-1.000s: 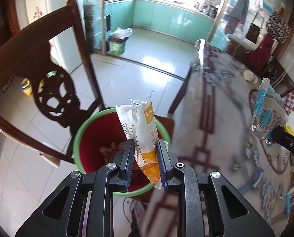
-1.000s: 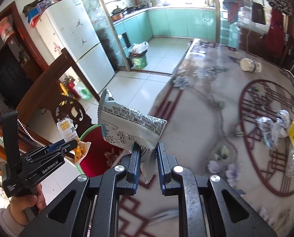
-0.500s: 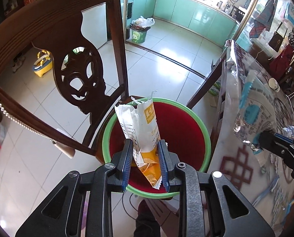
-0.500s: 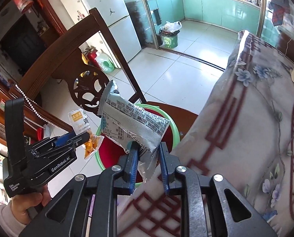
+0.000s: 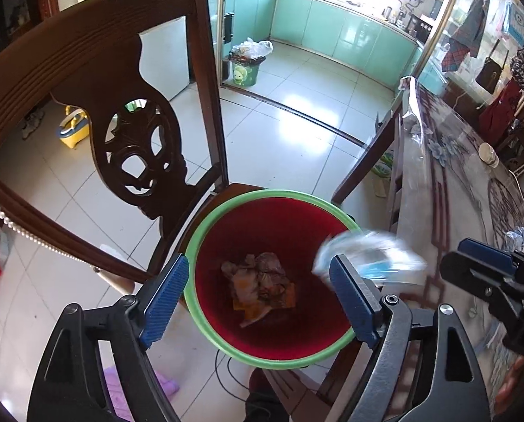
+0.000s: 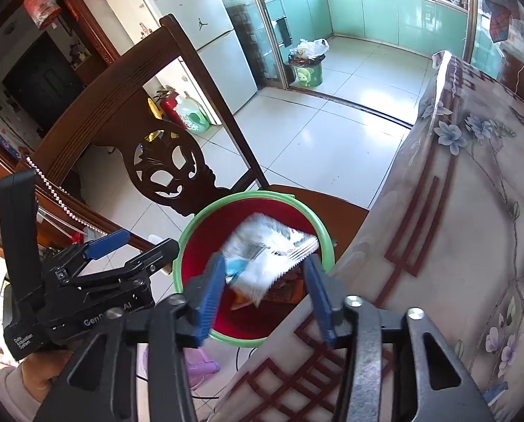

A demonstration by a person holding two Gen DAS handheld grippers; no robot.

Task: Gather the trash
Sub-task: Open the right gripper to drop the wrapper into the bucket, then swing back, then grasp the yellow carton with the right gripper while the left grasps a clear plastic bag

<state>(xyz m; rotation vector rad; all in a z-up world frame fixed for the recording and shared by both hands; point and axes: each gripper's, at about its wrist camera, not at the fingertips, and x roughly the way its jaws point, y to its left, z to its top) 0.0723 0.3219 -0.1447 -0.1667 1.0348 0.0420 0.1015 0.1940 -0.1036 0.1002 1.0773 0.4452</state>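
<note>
The left gripper (image 5: 254, 299) is held above the red bin (image 5: 272, 360), its jaws opening with nothing pressed between them; crumpled wrappers (image 5: 258, 281) are seen on the bin's bottom, straight beyond the blue pads. The right gripper (image 6: 262, 290) is likewise opening, and a blurred white snack wrapper (image 6: 267, 246) is seen loose just beyond its pads, over the bin's mouth. The bin is set on a wooden chair (image 5: 96, 81) beside the cloth-covered bench (image 6: 455, 228).
</note>
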